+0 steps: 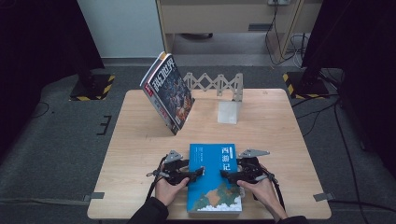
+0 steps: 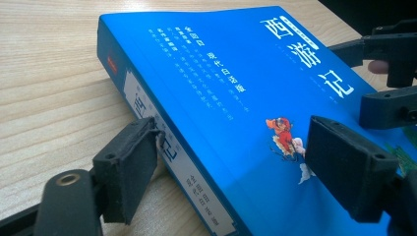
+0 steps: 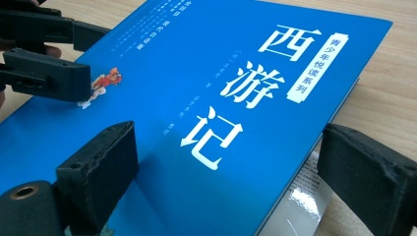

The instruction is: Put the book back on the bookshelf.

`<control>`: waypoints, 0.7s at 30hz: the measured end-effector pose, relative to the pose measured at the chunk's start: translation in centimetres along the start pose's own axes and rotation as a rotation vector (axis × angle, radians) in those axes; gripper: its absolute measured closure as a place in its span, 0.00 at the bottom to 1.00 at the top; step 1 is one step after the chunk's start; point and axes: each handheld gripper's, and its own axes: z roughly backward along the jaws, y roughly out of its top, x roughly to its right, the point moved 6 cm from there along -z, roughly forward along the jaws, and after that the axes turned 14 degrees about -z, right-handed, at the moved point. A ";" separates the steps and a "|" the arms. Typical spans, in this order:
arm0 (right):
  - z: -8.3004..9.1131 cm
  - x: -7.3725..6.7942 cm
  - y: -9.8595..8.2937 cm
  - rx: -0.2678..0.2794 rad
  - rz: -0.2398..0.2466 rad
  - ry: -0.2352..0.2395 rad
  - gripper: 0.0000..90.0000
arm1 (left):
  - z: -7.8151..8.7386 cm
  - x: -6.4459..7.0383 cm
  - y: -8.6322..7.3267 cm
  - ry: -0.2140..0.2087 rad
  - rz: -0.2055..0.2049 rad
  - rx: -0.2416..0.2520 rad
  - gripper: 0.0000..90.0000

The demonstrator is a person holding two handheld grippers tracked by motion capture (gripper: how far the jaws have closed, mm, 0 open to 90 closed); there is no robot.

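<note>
A blue book (image 1: 215,184) with white Chinese title characters lies flat near the front edge of the wooden table (image 1: 135,140). My left gripper (image 1: 198,171) is open at the book's spine side. In the left gripper view the gripper (image 2: 233,142) has one jaw against the spine of the book (image 2: 221,93) and the other over the cover. My right gripper (image 1: 227,175) is open at the opposite side. Seen in the right gripper view, this gripper (image 3: 228,147) straddles the page edge of the book (image 3: 196,69), one jaw over the cover and one beside it.
A dark-covered magazine (image 1: 168,91) leans upright at the table's back left. Behind it stands a metal expanding book rack (image 1: 217,83) with a pale end plate (image 1: 229,112). Bare wood lies between the rack and the book.
</note>
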 end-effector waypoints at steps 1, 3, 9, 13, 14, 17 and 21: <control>0.0 0.0 0.0 0.007 0.021 -0.003 0.10 | 0.0 0.0 0.0 -0.003 -0.001 0.002 0.21; -0.1 -0.1 0.1 0.003 0.030 -0.008 0.11 | 0.1 -0.1 -0.1 -0.002 -0.001 -0.003 0.20; -0.4 -0.6 0.4 0.015 0.075 -0.020 0.12 | 0.3 -0.4 -0.4 -0.019 0.038 -0.004 0.18; 0.2 -0.5 0.1 -0.018 0.047 0.007 0.17 | 0.6 -0.3 -0.6 -0.029 0.044 -0.012 0.18; 0.3 -0.4 -0.1 -0.015 0.053 0.015 0.17 | 0.6 -0.2 -0.7 -0.038 0.048 -0.015 0.18; 0.4 -0.4 -0.2 -0.007 0.055 0.018 0.16 | 0.5 -0.1 -0.8 -0.049 0.063 -0.014 0.17; 0.3 -0.6 -0.3 -0.015 0.050 0.012 0.15 | 0.2 -0.3 -0.9 -0.056 0.071 -0.013 0.13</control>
